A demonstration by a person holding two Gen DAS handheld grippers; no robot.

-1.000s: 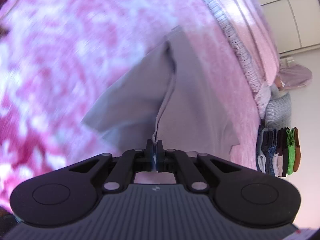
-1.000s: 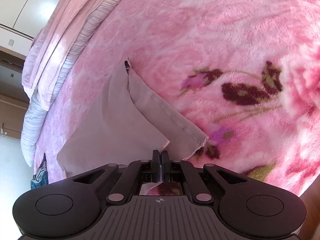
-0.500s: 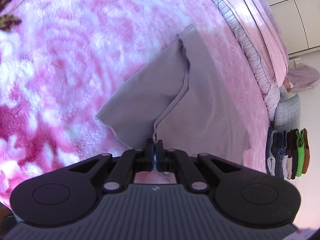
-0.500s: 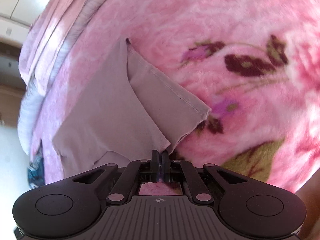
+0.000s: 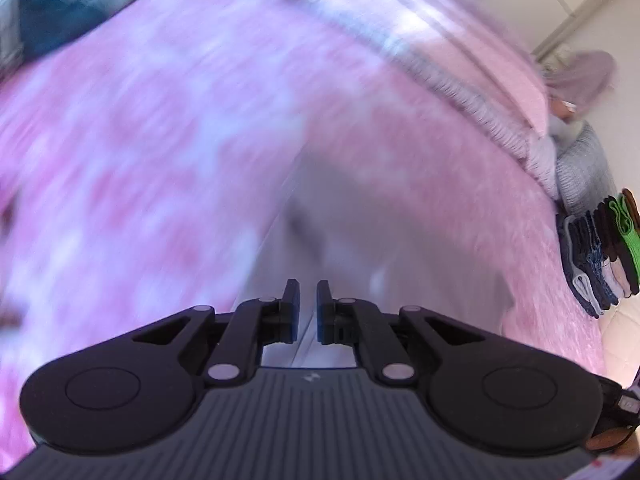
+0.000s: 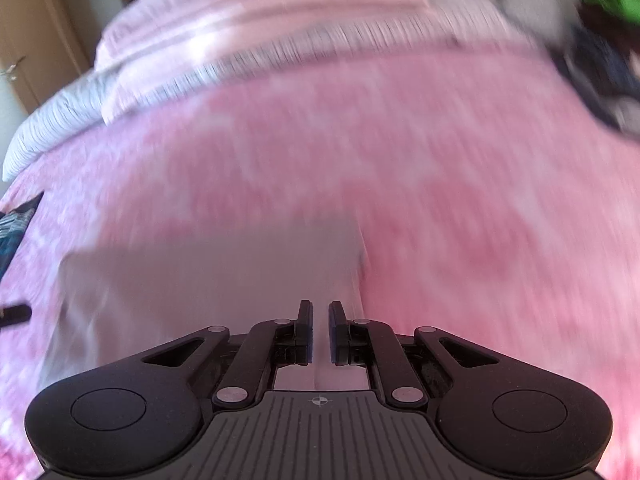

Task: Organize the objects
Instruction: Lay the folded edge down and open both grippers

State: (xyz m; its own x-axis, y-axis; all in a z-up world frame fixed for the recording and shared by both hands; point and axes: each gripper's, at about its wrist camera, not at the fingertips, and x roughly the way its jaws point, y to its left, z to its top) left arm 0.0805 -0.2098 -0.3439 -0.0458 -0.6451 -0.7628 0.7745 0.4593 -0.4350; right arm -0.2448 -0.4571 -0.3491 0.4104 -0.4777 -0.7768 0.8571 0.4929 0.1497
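Observation:
A grey cloth (image 5: 400, 240) lies folded on the pink flowered blanket (image 5: 160, 160), blurred by motion. My left gripper (image 5: 308, 300) hovers over the cloth's near edge with a narrow gap between its pads, and nothing is pinched in it. In the right wrist view the same grey cloth (image 6: 220, 280) spreads left of centre on the blanket (image 6: 440, 160). My right gripper (image 6: 320, 320) hangs above its right edge, jaws opening, with no cloth between the pads.
A row of folded clothes (image 5: 600, 248) stands at the bed's right side, also blurred (image 6: 600, 40). Pink and striped bedding (image 5: 460, 80) is piled along the far edge (image 6: 200, 60). A dark teal garment (image 5: 52, 12) lies at the left (image 6: 12, 232).
Both grippers were shut on the grey cloth's corners; now both show a gap and have let go. Both have swung and rolled quickly, so the bed looks level and blurred.

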